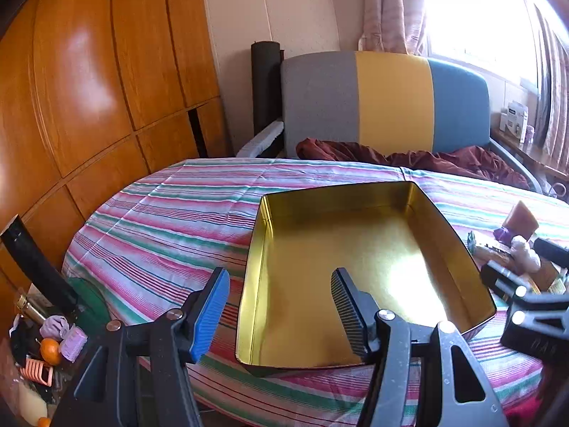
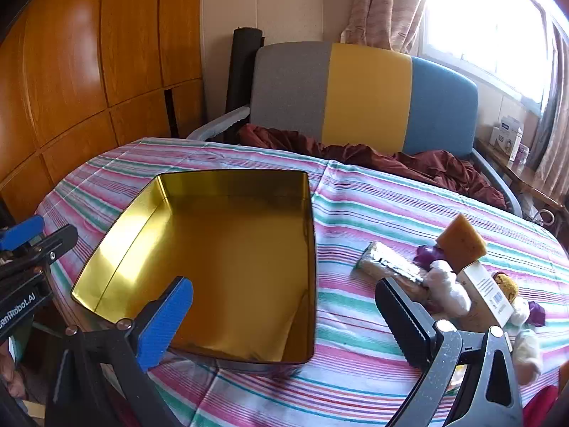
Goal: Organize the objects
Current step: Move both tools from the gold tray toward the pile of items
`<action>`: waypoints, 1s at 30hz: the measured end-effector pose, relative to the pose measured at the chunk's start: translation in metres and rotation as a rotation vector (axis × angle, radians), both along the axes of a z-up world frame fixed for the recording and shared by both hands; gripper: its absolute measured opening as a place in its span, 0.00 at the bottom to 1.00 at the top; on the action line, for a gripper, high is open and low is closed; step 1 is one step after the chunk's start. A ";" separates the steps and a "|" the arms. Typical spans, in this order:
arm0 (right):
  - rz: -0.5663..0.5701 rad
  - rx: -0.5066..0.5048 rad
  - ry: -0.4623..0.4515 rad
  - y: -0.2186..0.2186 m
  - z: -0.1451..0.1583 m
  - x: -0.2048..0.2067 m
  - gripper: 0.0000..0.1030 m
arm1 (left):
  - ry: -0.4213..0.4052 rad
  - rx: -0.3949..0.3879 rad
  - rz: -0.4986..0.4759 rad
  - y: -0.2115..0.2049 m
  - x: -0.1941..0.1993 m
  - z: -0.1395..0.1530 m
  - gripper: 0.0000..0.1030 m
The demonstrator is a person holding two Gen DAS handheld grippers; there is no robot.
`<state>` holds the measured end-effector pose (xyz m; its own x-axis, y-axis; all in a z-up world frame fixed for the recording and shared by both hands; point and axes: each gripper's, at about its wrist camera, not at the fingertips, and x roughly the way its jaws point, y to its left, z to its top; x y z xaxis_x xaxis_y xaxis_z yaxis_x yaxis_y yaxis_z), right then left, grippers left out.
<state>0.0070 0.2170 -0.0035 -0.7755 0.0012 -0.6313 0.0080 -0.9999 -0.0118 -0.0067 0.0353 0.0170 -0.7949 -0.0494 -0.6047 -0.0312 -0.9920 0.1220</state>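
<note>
An empty gold tin box sits open on the striped tablecloth; it also shows in the right wrist view. My left gripper is open and empty over the box's near left wall. My right gripper is open and empty over the box's near right corner. A pile of small objects lies right of the box: an orange soap block, a foil-wrapped bar, a white fluffy item, a white carton, purple pieces.
The table carries a striped cloth. A grey, yellow and blue chair with a dark red cloth stands behind it. Wooden cabinets fill the left. A cluttered bin with oranges sits low left.
</note>
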 end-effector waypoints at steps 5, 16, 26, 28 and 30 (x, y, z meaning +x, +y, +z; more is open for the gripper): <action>-0.041 -0.004 0.014 0.023 0.007 -0.002 1.00 | -0.004 -0.011 -0.017 0.008 0.001 0.000 0.59; -0.160 -0.038 0.031 0.103 0.028 -0.005 1.00 | -0.074 0.021 -0.157 0.032 0.003 -0.008 0.59; -0.395 -0.094 0.012 0.239 0.018 -0.005 1.00 | -0.245 0.250 -0.481 0.089 -0.001 -0.016 0.61; -0.452 -0.156 0.009 0.264 0.010 0.001 1.00 | -0.274 0.269 -0.533 0.101 -0.005 -0.016 0.61; -0.529 -0.246 -0.017 0.288 0.000 0.005 1.00 | -0.284 0.254 -0.570 0.120 -0.007 -0.016 0.61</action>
<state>0.0123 0.5052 -0.0036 -0.6991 0.2375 -0.6744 -0.4953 -0.8411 0.2173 -0.0137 0.1549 0.0011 -0.4637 0.5008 -0.7309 -0.5536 -0.8079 -0.2024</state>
